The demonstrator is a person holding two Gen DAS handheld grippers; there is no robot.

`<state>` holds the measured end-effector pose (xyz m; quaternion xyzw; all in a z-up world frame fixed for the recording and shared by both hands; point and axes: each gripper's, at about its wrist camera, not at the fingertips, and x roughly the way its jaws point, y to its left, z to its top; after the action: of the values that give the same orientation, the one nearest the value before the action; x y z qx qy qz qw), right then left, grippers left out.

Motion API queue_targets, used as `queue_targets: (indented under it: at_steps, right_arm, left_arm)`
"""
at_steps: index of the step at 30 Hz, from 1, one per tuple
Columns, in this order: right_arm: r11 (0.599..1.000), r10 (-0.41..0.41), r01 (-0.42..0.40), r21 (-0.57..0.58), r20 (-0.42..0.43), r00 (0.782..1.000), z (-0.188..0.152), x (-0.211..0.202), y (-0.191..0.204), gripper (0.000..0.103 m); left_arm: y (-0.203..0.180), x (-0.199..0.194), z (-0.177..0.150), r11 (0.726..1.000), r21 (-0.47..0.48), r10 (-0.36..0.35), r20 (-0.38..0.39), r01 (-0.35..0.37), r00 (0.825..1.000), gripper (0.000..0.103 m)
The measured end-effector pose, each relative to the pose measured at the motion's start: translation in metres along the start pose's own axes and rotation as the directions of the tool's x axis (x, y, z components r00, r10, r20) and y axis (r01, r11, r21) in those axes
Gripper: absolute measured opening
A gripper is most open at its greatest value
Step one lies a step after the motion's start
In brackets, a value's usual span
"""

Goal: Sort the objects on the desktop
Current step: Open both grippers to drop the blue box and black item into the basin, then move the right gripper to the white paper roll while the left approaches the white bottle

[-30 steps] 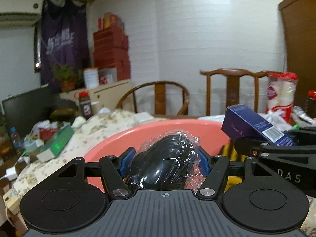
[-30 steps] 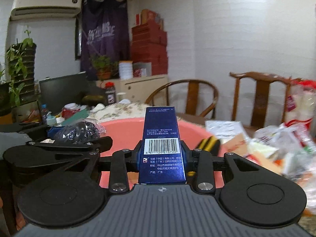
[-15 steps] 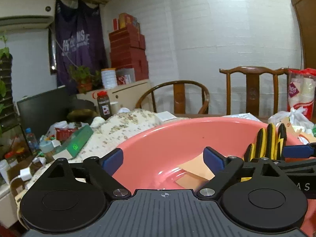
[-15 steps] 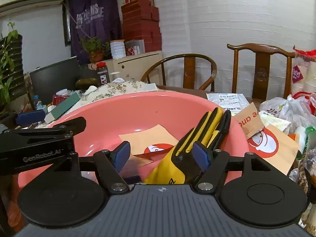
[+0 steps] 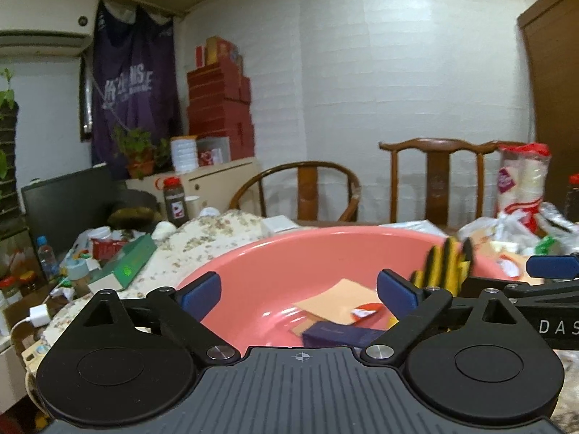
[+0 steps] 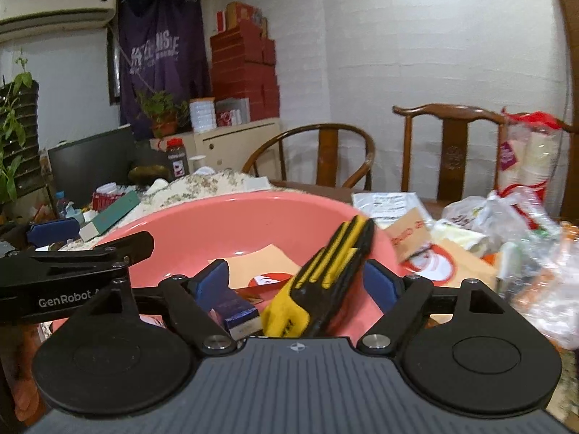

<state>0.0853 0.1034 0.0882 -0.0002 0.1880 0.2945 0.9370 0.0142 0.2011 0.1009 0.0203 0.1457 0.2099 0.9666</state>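
both the left gripper (image 5: 298, 291) and right gripper (image 6: 296, 282) have just been opening and stand wide, pads touching nothing, over the pink basin (image 5: 253, 264). only the right view shows the blue box (image 6: 237, 313) with its end label, lying in the basin's near part beside the yellow-black glove (image 6: 325, 271) propped on the right rim. the left view cuts the box (image 5: 340, 334) off behind the gripper body and blurs the glove (image 5: 443, 267).

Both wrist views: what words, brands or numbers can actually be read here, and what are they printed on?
"GenRobot" - on the left hand-held gripper, seen from the right wrist.
"DAS" - cut off, on the right hand-held gripper, seen from the left wrist.
Purple banner: large letters, too blurred to read.
Dark blue box in the pink basin: print too small.
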Motion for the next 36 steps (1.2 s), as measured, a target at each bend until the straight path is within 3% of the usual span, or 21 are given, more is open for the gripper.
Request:
queue_targets:
  at_steps: [6, 10, 19, 28, 32, 36]
  right_arm:
    - [0.996, -0.079, 0.078, 0.034, 0.033, 0.996, -0.021, -0.043, -0.022, 0.088]
    - [0.985, -0.157, 0.154, 0.08, 0.03, 0.987, -0.047, -0.075, -0.048, 0.09]
    - [0.918, -0.383, 0.382, 0.106, -0.01, 0.923, -0.113, -0.146, -0.104, 0.091]
    - [0.844, -0.501, 0.506, 0.176, -0.077, 0.862, -0.157, -0.177, -0.147, 0.097]
    - [0.846, -0.492, 0.497, 0.191, -0.077, 0.867, -0.158, -0.174, -0.152, 0.097]
    - [0.854, -0.499, 0.495, 0.162, -0.018, 0.866, -0.15, -0.173, -0.15, 0.097]
  left_arm:
    - [-0.035, -0.025, -0.014, 0.996, 0.018, -0.085, 0.006, 0.084, 0.996, 0.099]
    - [-0.07, -0.037, -0.028, 0.984, 0.05, -0.173, -0.008, 0.173, 0.985, 0.099]
    - [-0.146, -0.058, -0.068, 0.932, 0.112, -0.34, -0.06, 0.345, 0.939, 0.099]
    - [-0.163, -0.052, -0.105, 0.932, 0.139, -0.319, -0.118, 0.334, 0.94, 0.1]
    - [-0.165, -0.044, -0.099, 0.937, 0.158, -0.297, -0.102, 0.31, 0.949, 0.1]
    - [-0.169, -0.037, -0.094, 0.939, 0.171, -0.288, -0.089, 0.299, 0.954, 0.1]
